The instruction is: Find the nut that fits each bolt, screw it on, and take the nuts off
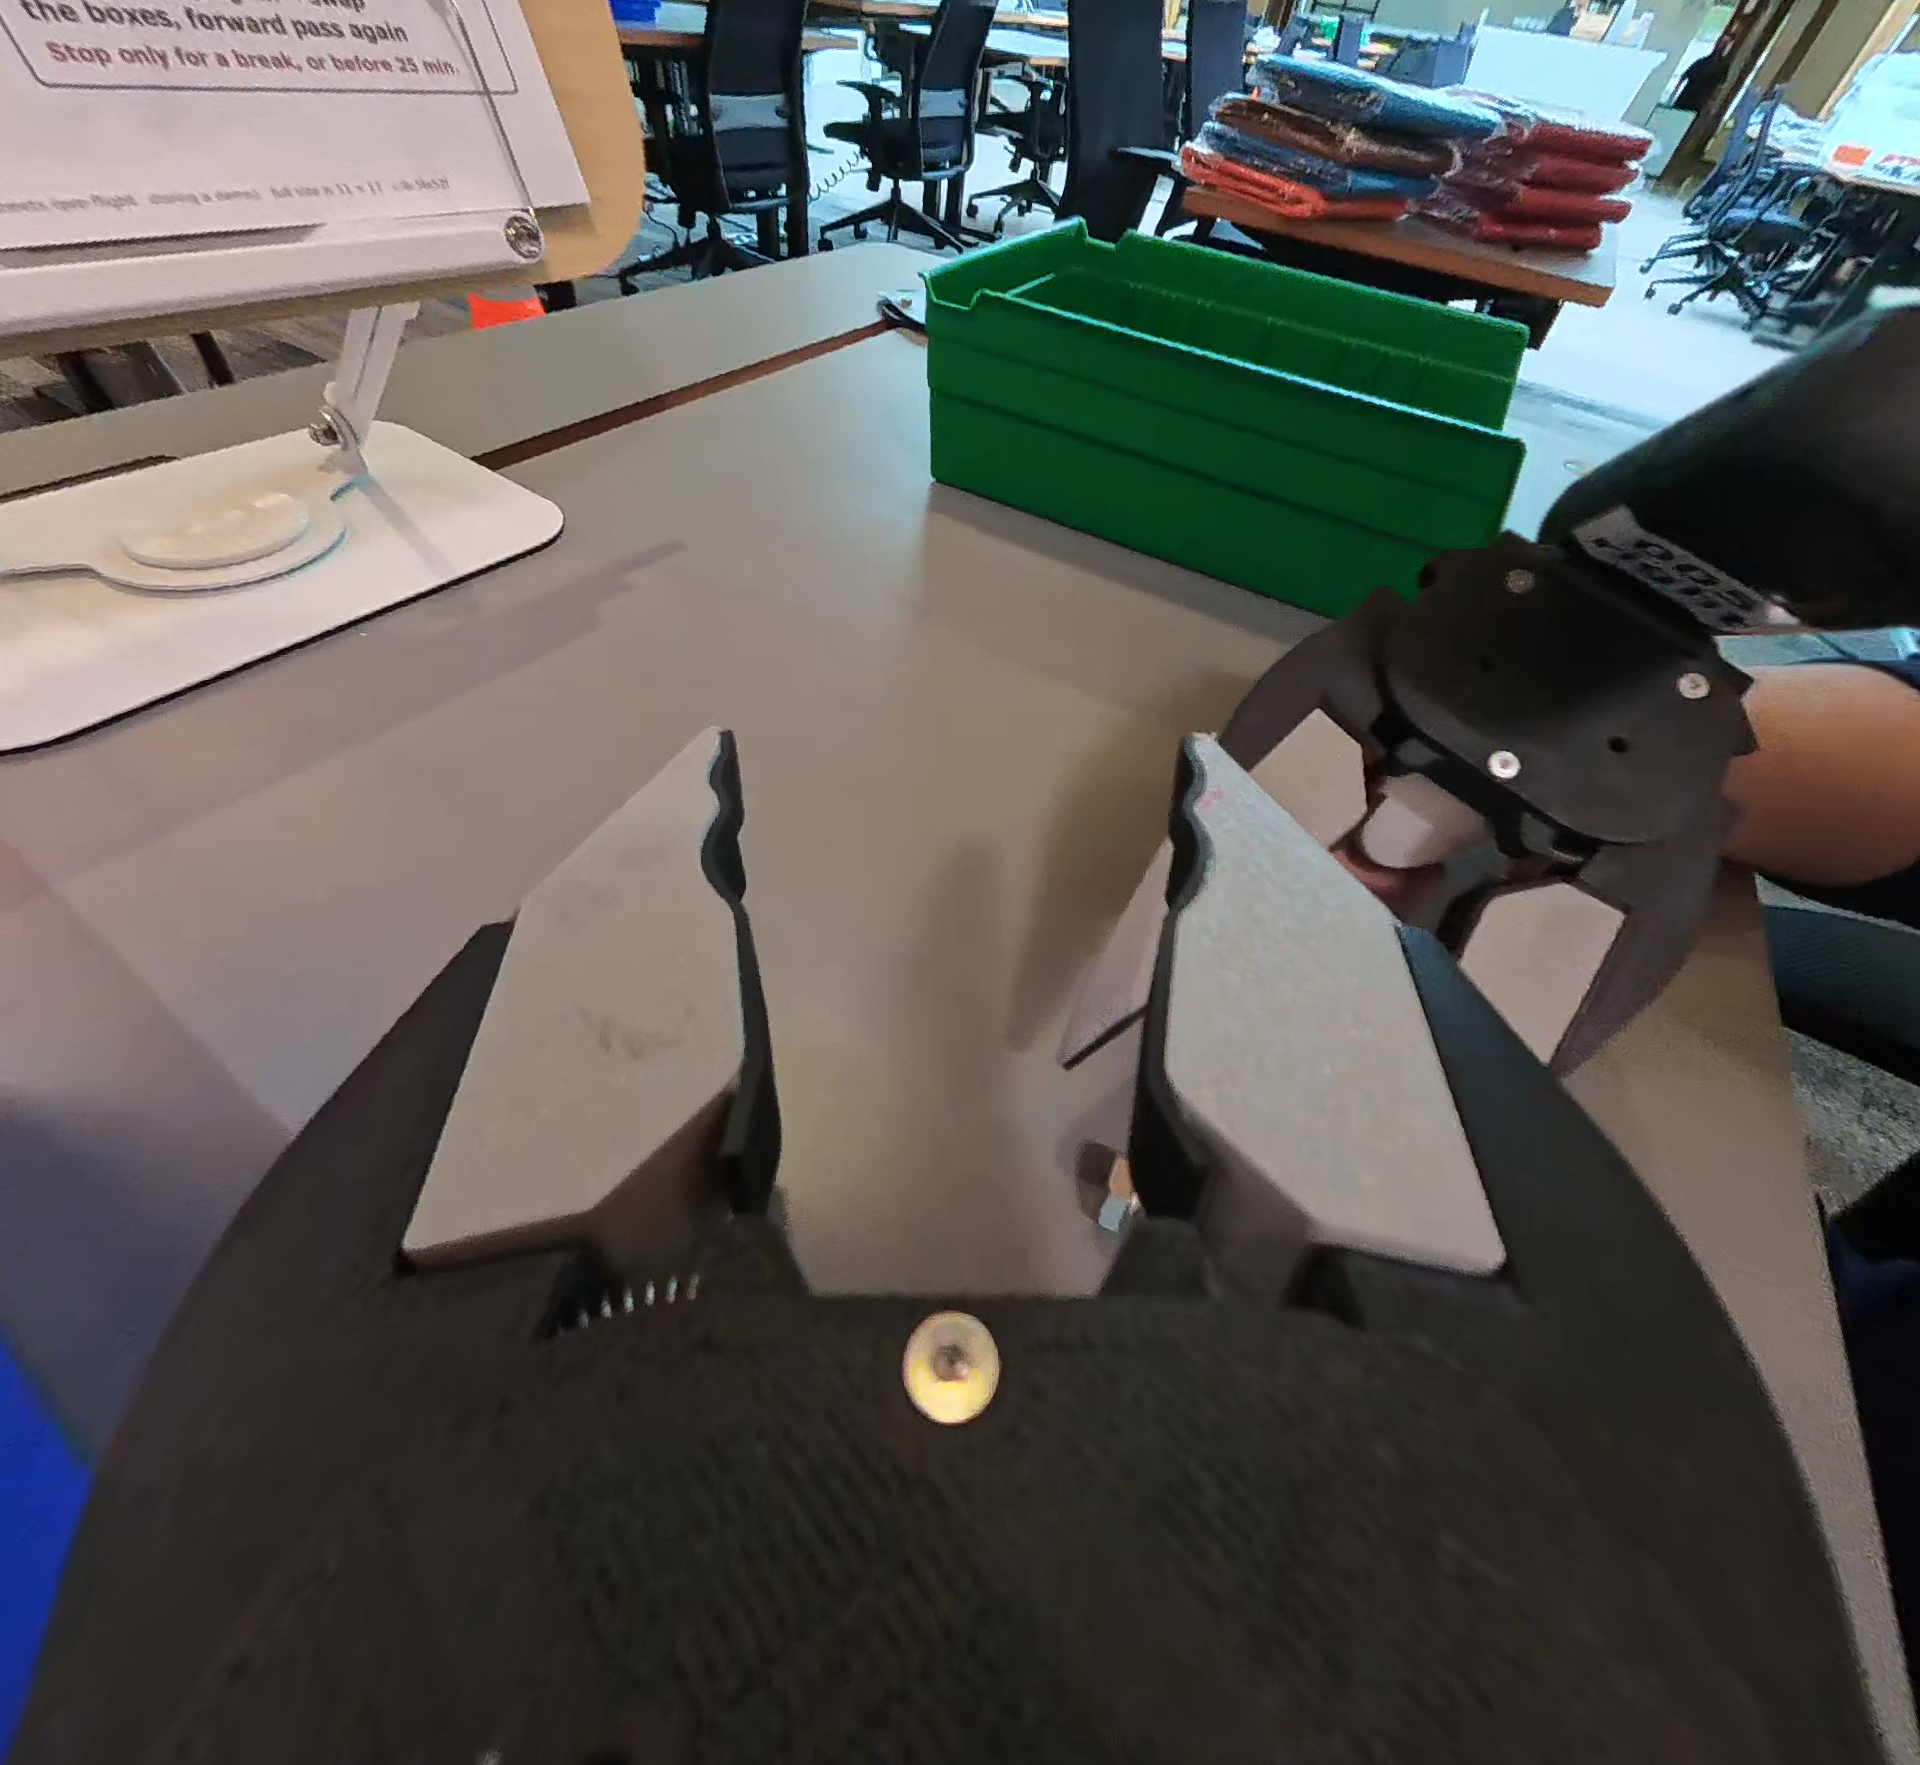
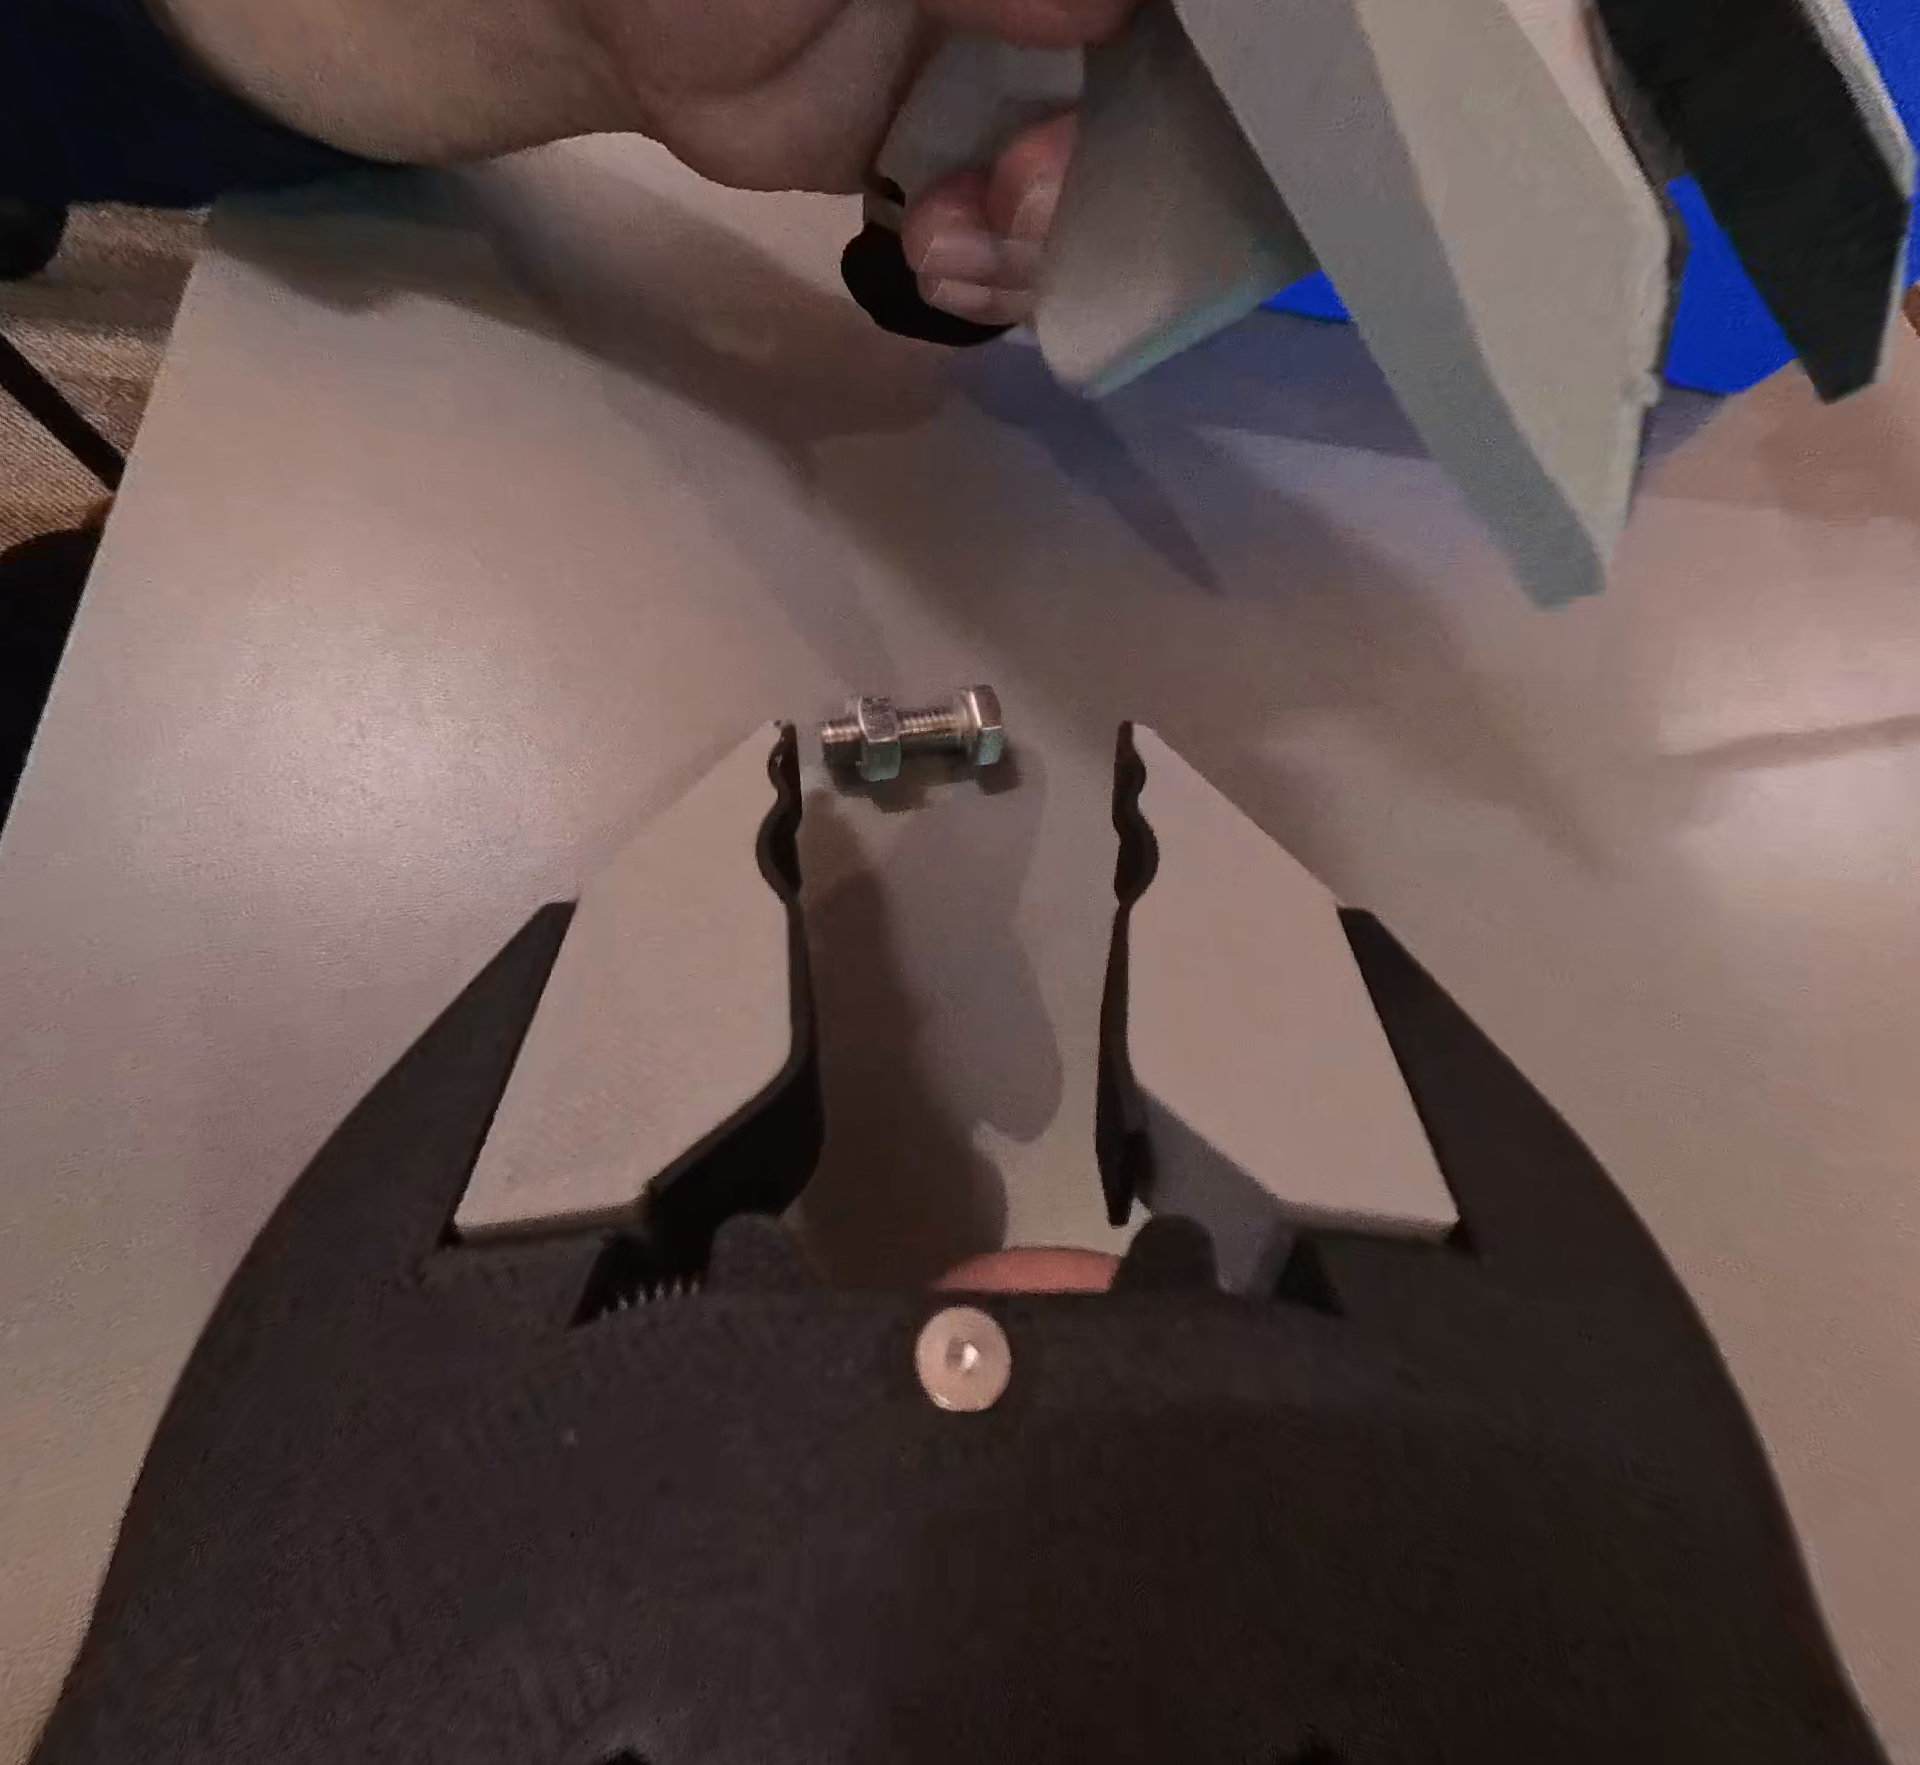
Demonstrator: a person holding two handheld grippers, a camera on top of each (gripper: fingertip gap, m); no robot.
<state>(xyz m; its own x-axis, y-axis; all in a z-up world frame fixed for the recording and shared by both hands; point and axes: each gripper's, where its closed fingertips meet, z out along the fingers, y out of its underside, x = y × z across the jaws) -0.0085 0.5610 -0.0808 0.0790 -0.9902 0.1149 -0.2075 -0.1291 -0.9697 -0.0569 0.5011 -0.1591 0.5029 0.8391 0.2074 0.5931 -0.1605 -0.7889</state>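
Observation:
A small silver bolt with a nut on it (image 2: 914,736) lies on its side on the grey table (image 2: 416,676). My right gripper (image 2: 954,741) is open and empty, low over the table, with the bolt just past and between its fingertips. My left gripper (image 1: 956,765) is open and empty, tilted up over the table. A bit of metal hardware (image 1: 1110,1196) shows under its right finger, mostly hidden. The right gripper also shows in the left wrist view (image 1: 1455,894), pointing down. A grey finger of the left gripper (image 2: 1403,209) and the hand holding it (image 2: 966,250) hang above the bolt.
A green bin (image 1: 1226,427) stands on the table ahead, to the right. A white document stand with printed sheets (image 1: 239,510) is at the left. A blue bin (image 2: 1870,84) sits behind the left gripper. The table's edge (image 2: 135,427) runs at the left. Office chairs and desks stand beyond.

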